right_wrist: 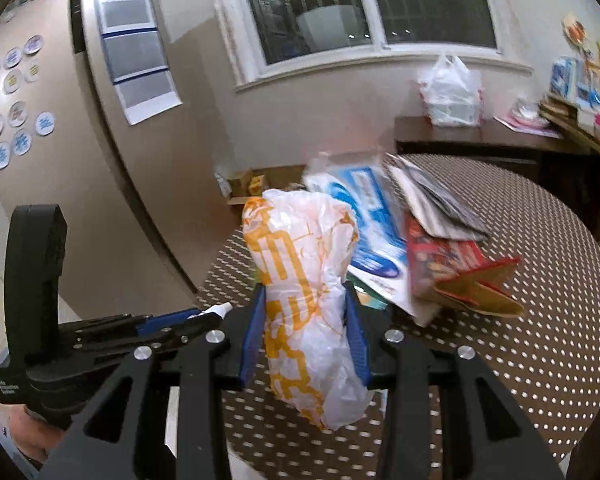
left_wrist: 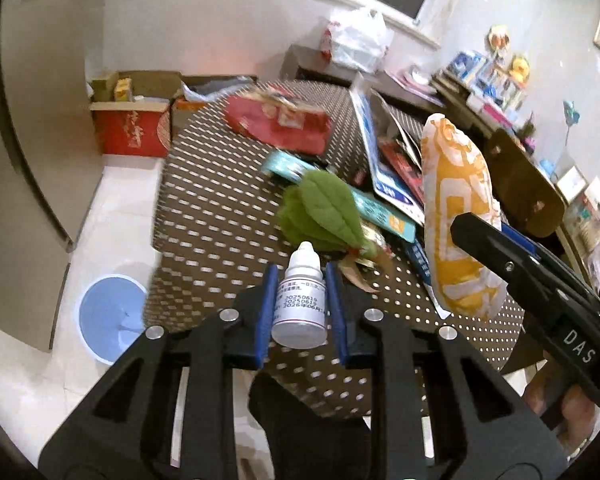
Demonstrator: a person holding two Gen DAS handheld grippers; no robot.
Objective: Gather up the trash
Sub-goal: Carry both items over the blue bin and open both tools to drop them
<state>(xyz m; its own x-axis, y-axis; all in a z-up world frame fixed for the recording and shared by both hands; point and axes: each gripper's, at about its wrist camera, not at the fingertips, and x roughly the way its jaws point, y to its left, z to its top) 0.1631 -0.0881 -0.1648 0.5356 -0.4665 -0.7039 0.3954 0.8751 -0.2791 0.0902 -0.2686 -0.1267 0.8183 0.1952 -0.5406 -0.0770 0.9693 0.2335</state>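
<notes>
In the left wrist view my left gripper (left_wrist: pixel 301 277) is shut on a small white dropper bottle (left_wrist: pixel 300 308), which stands upright between the blue pads above the dotted brown table (left_wrist: pixel 220 184). To its right my right gripper (left_wrist: pixel 485 236) holds a crumpled orange-and-white plastic bag (left_wrist: pixel 456 216). The right wrist view shows that gripper (right_wrist: pixel 305 292) shut on the bag (right_wrist: pixel 300 256), lifted off the table. My left gripper (right_wrist: pixel 196 318) appears there at the lower left with the bottle tip (right_wrist: pixel 220 309) poking out.
Green leaves (left_wrist: pixel 324 212), a red packet (left_wrist: pixel 280 120), blue-and-white wrappers (right_wrist: pixel 372 232) and a red carton (right_wrist: pixel 448 264) litter the table. A blue bin (left_wrist: pixel 112 320) stands on the floor at the left. Cardboard boxes (left_wrist: pixel 132 128) sit beyond the table, a wooden chair (left_wrist: pixel 524 188) at the right.
</notes>
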